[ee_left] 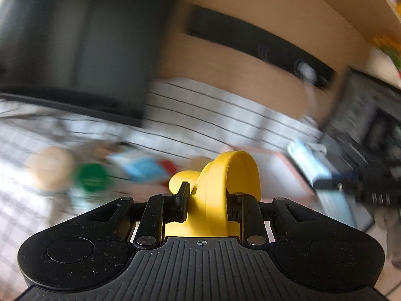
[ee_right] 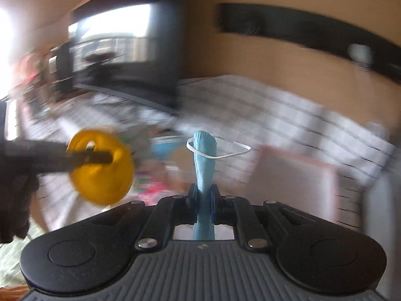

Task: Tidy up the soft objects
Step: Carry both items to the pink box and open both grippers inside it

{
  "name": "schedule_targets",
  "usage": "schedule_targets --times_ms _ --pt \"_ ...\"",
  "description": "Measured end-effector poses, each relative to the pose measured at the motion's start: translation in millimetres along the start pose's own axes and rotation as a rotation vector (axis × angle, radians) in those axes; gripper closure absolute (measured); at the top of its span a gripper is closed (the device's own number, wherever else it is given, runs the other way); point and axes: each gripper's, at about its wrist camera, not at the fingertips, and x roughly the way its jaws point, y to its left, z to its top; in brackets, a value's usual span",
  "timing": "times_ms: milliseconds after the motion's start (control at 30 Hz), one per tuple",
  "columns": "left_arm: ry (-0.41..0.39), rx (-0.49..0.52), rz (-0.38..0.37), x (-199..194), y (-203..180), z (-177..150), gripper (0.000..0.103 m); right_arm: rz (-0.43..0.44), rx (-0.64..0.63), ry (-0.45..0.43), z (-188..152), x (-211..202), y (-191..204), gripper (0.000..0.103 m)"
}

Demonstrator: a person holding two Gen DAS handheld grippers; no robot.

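My left gripper (ee_left: 208, 200) is shut on a yellow rubbery piece (ee_left: 230, 173) with a wide curled rim, held above the table. In the right wrist view, the same yellow piece (ee_right: 102, 175) shows at the left, clamped in the left gripper (ee_right: 107, 159). My right gripper (ee_right: 203, 200) is shut on a light blue face mask (ee_right: 204, 160). The mask stands up between the pads, and its white ear loop (ee_right: 225, 154) sticks out to the right. The left wrist view shows that mask (ee_left: 305, 158), blurred, at the right in the right gripper (ee_left: 333, 184).
A white cloth with dark stripes (ee_left: 200, 115) covers the table. On it lies a white tray with a pink rim (ee_right: 295, 175), beside blurred toys: a green one (ee_left: 91, 176), a beige ball (ee_left: 50, 165) and a blue item (ee_left: 142, 168). A dark screen (ee_left: 75, 45) stands behind.
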Motion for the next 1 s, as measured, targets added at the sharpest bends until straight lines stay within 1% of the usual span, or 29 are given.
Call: schedule_targets --times_ms 133,200,267,367,400,500,533,567,633,667,700,733,800,867,933,1000 --pt "0.119 0.065 -0.124 47.8 -54.3 0.4 0.077 -0.112 0.054 -0.020 -22.9 -30.5 -49.6 0.094" --pt "0.148 0.075 -0.155 70.7 -74.2 6.4 0.077 -0.142 0.091 -0.019 -36.9 -37.7 -67.4 0.094" --pt "0.141 0.095 -0.167 92.9 -89.9 17.2 0.077 -0.156 0.129 -0.008 -52.4 -42.1 -79.8 0.094" --pt "0.097 0.152 -0.172 121.8 -116.8 47.5 0.077 -0.165 0.197 0.009 -71.6 -42.4 -99.5 0.094" --pt "0.081 0.157 -0.176 125.1 -125.7 56.3 0.077 -0.167 0.216 0.010 -77.5 -43.0 -104.7 0.094" --pt "0.025 0.131 -0.191 157.3 -143.9 83.6 0.076 -0.178 0.254 0.013 -92.6 -45.2 -115.1 0.094" --pt "0.021 0.138 -0.194 171.8 -147.3 89.8 0.075 -0.180 0.264 0.015 -95.7 -44.3 -115.1 0.094" --pt "0.047 0.154 -0.176 191.1 -150.9 92.6 0.074 -0.184 0.275 0.021 -96.5 -41.5 -115.6 0.094" --pt "0.206 0.169 -0.100 235.0 -154.9 85.4 0.075 -0.194 0.291 0.034 -98.0 -34.2 -117.2 0.094" --pt "0.293 0.173 -0.068 254.7 -153.1 74.0 0.073 -0.195 0.293 0.039 -97.3 -30.5 -117.6 0.094" --pt "0.352 0.180 -0.059 269.1 -150.9 61.4 0.073 -0.195 0.294 0.042 -96.3 -26.0 -118.8 0.094" --pt "0.389 0.187 -0.063 278.6 -147.1 47.7 0.073 -0.194 0.293 0.043 -95.5 -22.3 -120.0 0.094" --pt "0.398 0.175 -0.059 282.5 -139.2 31.3 0.073 -0.190 0.289 0.042 -91.8 -15.6 -122.8 0.094" --pt "0.365 0.134 -0.058 273.4 -129.3 23.9 0.073 -0.188 0.278 0.031 -83.5 -8.9 -126.5 0.094" --pt "0.310 0.104 -0.068 253.2 -120.3 23.4 0.073 -0.178 0.276 0.009 -70.4 -1.9 -131.6 0.093" --pt "0.257 0.095 -0.088 223.1 -111.7 20.4 0.073 -0.149 0.290 -0.027 -52.1 7.5 -139.4 0.094"
